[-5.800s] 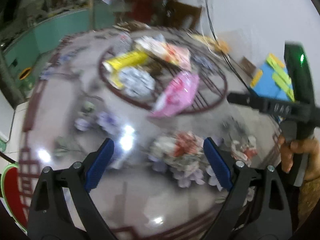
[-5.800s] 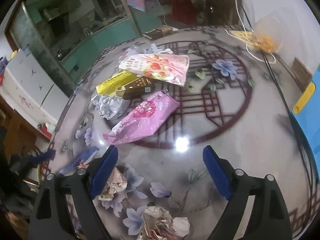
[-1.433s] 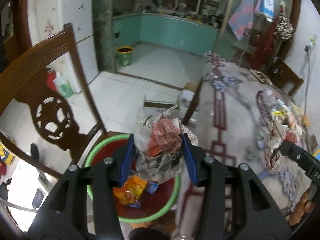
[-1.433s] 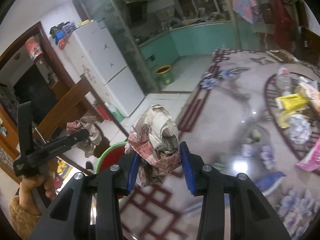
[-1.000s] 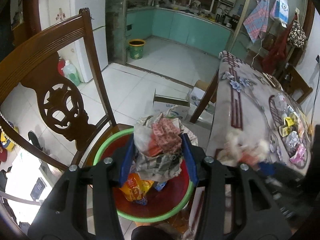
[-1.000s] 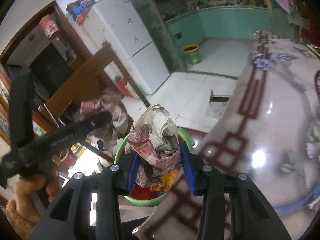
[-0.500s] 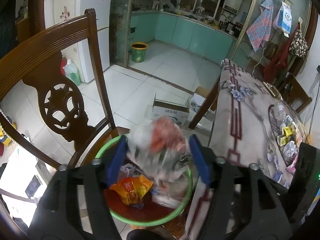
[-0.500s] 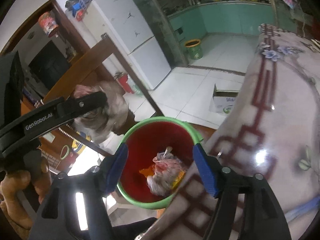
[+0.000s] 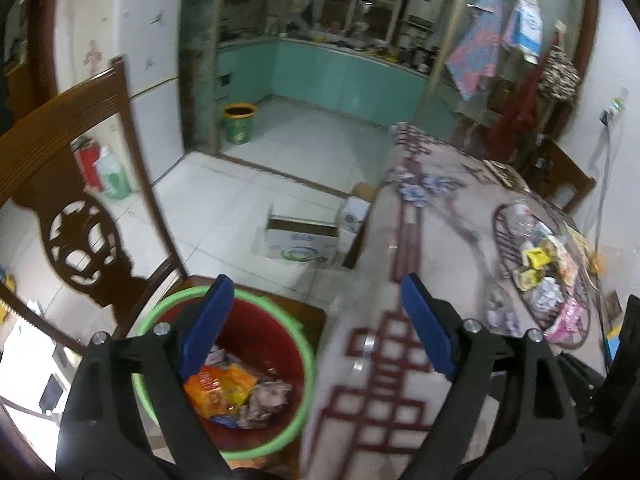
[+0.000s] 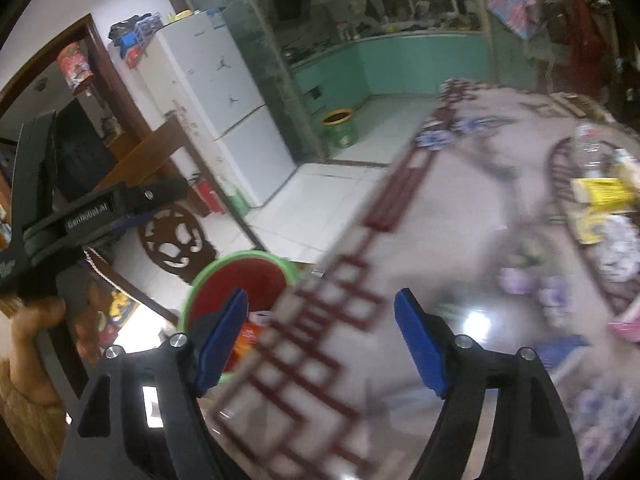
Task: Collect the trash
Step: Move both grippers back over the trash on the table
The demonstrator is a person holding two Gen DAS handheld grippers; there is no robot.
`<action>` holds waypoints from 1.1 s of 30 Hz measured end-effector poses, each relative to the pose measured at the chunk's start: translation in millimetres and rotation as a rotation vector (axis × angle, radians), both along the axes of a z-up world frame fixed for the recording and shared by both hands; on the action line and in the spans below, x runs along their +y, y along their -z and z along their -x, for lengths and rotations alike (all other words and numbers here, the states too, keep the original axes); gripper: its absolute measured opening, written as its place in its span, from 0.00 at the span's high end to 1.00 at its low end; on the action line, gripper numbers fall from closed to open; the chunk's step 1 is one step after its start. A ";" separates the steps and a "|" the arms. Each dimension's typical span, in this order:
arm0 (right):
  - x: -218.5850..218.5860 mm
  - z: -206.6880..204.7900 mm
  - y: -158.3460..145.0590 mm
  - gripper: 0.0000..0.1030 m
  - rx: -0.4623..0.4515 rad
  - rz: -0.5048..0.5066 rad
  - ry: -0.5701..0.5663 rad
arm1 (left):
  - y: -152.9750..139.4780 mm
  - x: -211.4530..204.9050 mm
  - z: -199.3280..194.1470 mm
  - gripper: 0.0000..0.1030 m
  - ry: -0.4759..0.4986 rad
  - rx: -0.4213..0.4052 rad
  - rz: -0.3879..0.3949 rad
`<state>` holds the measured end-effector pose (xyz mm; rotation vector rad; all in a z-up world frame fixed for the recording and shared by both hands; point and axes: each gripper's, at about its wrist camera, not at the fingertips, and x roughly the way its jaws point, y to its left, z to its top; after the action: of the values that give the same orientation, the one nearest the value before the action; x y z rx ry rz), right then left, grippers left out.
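The red bin (image 9: 224,364) stands open from above, squeezed between the wooden chair (image 9: 80,216) and the table edge (image 9: 360,320). The white floor (image 9: 248,196) beyond is mostly free, except a cardboard box (image 9: 300,238).

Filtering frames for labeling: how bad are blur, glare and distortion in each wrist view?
Left wrist: table edge and red bin smeared, kitchen soft, strong fisheye bend. Right wrist: worse, table pattern and wrappers streaked, one glare spot; gripper fingers sharp in both.
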<state>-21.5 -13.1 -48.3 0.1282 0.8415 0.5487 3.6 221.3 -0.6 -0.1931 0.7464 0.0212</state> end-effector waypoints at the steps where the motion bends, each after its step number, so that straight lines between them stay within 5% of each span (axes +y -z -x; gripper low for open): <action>1: -16.1 2.4 -2.0 0.24 -0.005 0.018 0.019 | -1.9 -8.1 -1.4 0.16 0.015 -0.006 -0.005; 13: -249.4 -7.3 -8.2 0.17 0.022 0.103 0.424 | 5.0 -133.5 -24.1 0.14 0.205 -0.009 -0.083; 18: -318.7 -26.3 23.7 0.17 0.126 -0.012 0.581 | 20.1 -177.5 -35.3 0.14 0.266 0.029 -0.067; 25: -344.5 -49.0 60.7 0.17 0.249 -0.123 0.647 | 30.0 -226.6 -44.9 0.14 0.320 0.034 -0.047; 30: -325.6 -69.8 70.5 0.18 0.264 -0.073 0.616 | 39.6 -254.8 -55.9 0.14 0.334 0.051 -0.007; 33: -316.2 -75.8 76.6 0.49 0.253 -0.003 0.600 | 44.2 -267.8 -63.8 0.14 0.340 0.062 0.019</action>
<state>54.4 -329.3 -124.9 0.4433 0.9927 -0.0330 67.4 -46.6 -44.9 -0.0821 0.8341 -0.3044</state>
